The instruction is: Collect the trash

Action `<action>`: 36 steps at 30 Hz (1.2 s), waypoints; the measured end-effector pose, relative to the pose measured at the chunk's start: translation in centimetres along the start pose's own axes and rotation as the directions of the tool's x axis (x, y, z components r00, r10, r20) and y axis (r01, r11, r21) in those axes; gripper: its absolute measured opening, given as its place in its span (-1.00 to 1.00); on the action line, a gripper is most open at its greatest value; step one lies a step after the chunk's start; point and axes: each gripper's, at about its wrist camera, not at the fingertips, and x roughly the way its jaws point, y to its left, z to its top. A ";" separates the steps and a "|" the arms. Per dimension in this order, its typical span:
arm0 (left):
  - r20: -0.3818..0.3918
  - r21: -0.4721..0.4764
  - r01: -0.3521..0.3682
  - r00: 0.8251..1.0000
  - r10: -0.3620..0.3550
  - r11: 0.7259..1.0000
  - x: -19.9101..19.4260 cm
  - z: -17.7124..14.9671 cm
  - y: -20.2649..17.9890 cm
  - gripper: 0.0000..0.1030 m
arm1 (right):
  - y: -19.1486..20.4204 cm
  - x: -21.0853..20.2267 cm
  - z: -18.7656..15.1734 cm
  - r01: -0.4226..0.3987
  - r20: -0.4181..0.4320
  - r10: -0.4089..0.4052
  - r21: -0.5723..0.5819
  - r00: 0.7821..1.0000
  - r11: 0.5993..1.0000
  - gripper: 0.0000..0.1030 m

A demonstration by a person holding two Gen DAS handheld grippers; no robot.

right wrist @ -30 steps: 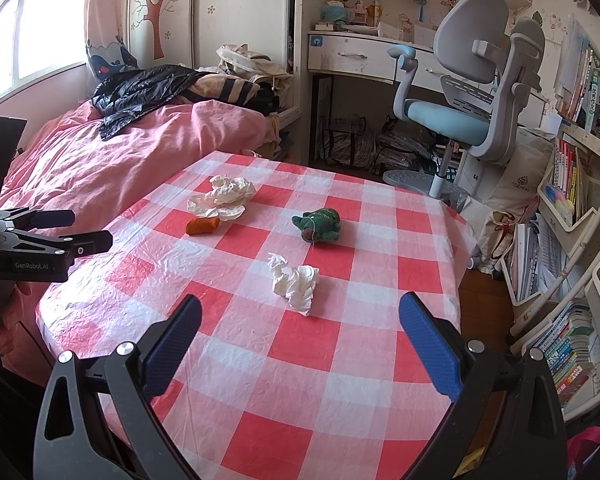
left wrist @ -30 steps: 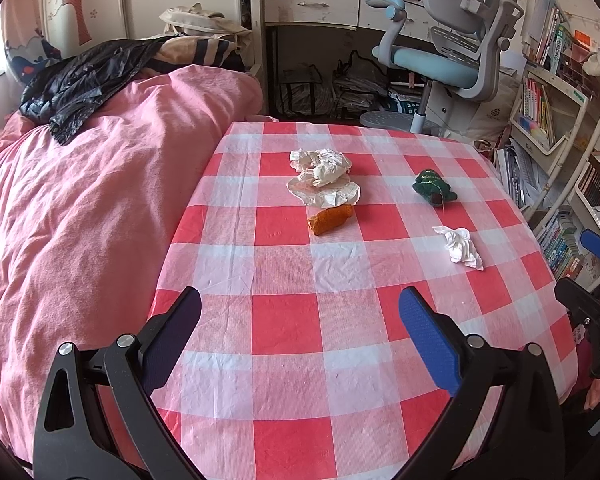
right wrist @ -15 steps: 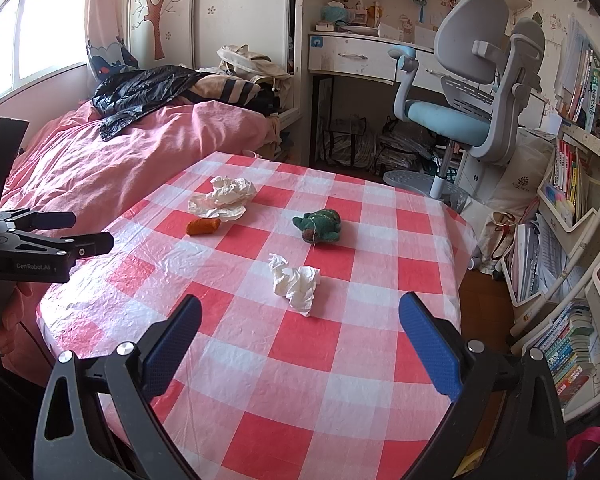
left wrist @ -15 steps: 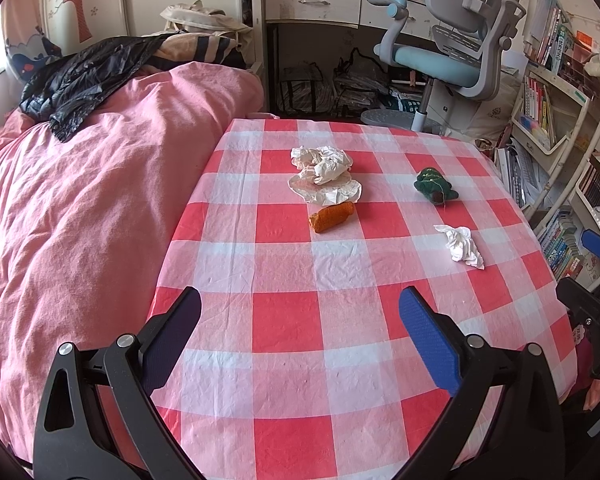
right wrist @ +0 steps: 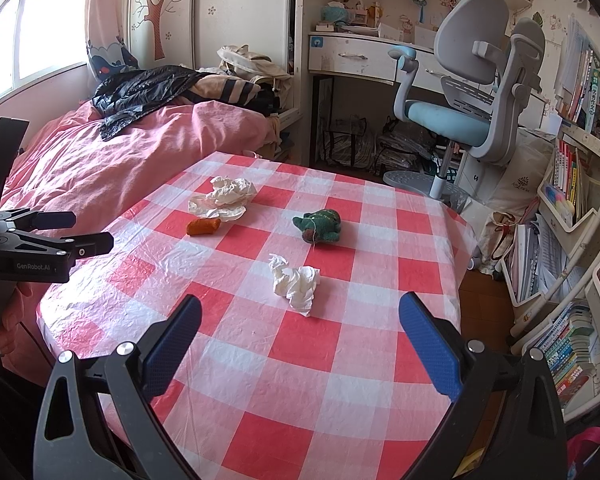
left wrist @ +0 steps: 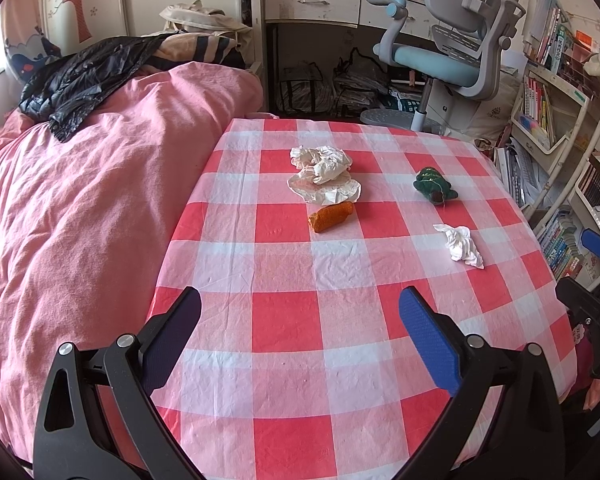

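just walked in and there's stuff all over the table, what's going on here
A person holds a two-finger gripper in each hand over a red-checked table, collecting trash. The left gripper and right gripper are both open and hold nothing. A small crumpled tissue lies in front of the right gripper. Farther back lie a bigger wad of crumpled paper, an orange piece and a green stuffed toy. Nothing is picked up yet.

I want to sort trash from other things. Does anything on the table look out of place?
Yes: a small green plush toy lies among the litter, beyond the crumpled tissue. It looks like a toy, not trash. The paper wad and orange piece fit the mess.
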 end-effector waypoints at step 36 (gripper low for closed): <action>-0.060 -0.006 -0.009 0.998 0.008 1.000 5.5 1.4 1.1 0.85 | -0.6 7.4 0.2 -0.095 -0.146 0.087 -0.049 0.985 0.994 0.84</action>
